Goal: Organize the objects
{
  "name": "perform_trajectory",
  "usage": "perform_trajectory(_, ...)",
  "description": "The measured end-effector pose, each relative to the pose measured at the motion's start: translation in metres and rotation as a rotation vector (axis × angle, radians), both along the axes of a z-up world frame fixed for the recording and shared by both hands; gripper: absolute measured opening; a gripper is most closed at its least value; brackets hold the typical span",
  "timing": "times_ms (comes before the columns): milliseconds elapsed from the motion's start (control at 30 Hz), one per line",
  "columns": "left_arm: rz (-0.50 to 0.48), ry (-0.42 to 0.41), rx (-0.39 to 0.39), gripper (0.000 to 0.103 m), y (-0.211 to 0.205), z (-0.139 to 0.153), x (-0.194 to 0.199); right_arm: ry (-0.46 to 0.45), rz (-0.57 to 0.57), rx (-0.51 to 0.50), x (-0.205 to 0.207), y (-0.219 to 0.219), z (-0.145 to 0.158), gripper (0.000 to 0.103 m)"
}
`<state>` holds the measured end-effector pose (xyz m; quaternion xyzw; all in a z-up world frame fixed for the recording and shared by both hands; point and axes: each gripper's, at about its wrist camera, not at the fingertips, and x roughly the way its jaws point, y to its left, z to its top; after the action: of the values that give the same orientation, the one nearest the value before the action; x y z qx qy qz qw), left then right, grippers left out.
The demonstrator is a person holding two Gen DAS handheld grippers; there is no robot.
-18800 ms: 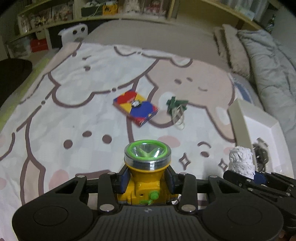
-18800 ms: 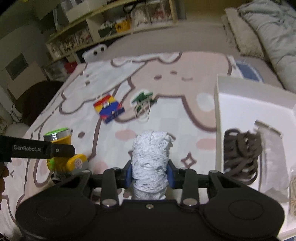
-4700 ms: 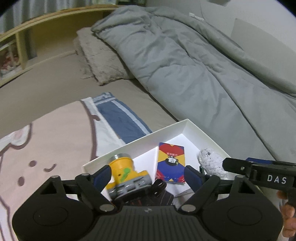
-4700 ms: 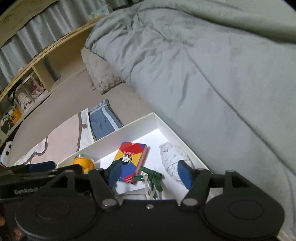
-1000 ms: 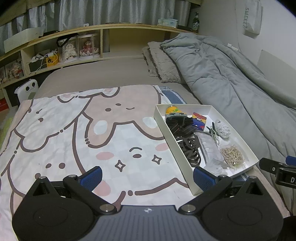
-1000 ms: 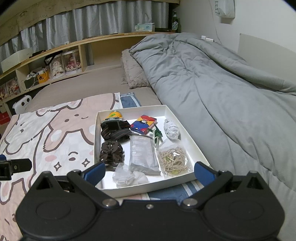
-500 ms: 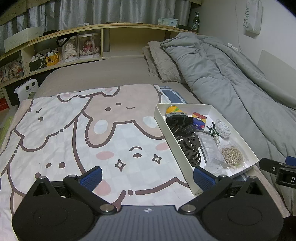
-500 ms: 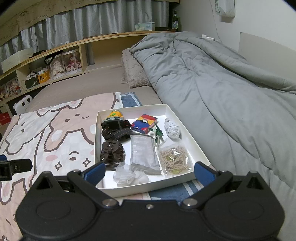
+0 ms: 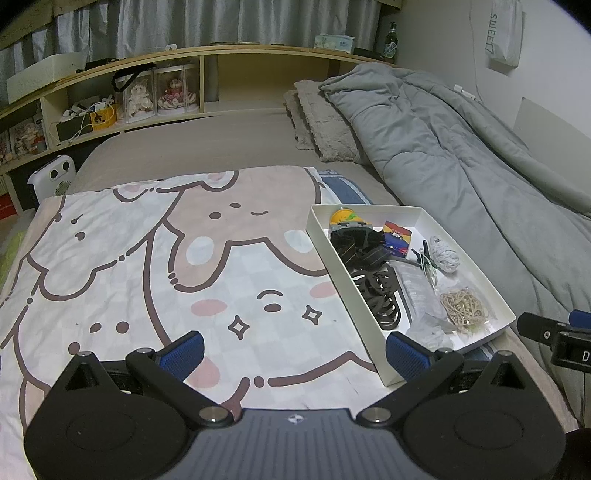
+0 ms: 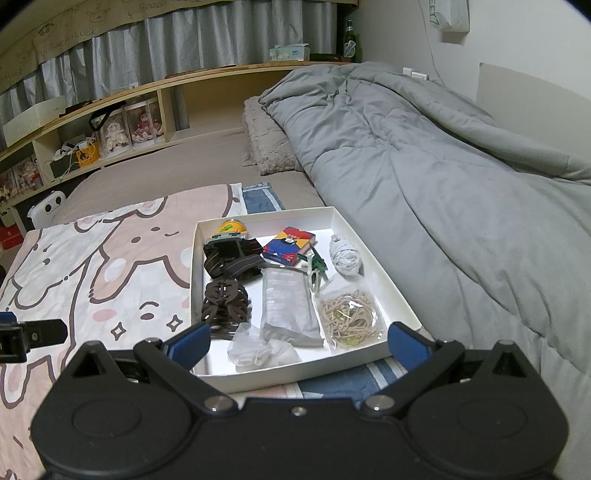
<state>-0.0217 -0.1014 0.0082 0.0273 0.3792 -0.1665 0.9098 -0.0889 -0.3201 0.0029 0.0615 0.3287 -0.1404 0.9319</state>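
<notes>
On wall pouch (image 9: 503, 35): "SWEET"

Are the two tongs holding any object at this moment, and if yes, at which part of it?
Nothing is held. The left tongs and the right tongs are both wide open and empty, above the bed near the white tray.

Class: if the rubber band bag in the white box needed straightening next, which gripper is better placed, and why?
Probably the right gripper: it is open and faces the white box, with the rubber band bag just ahead. The left gripper, also open, faces the cartoon blanket.
</notes>
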Motion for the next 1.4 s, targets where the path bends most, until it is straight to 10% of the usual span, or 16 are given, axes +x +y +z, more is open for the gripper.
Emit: perform_trajectory(1400,0.005,0.001,-0.007,0.103,-0.0013,-0.0005,-0.0012,0.002,0.003,0.006,0.0003,0.0042,-0.0008,0.103)
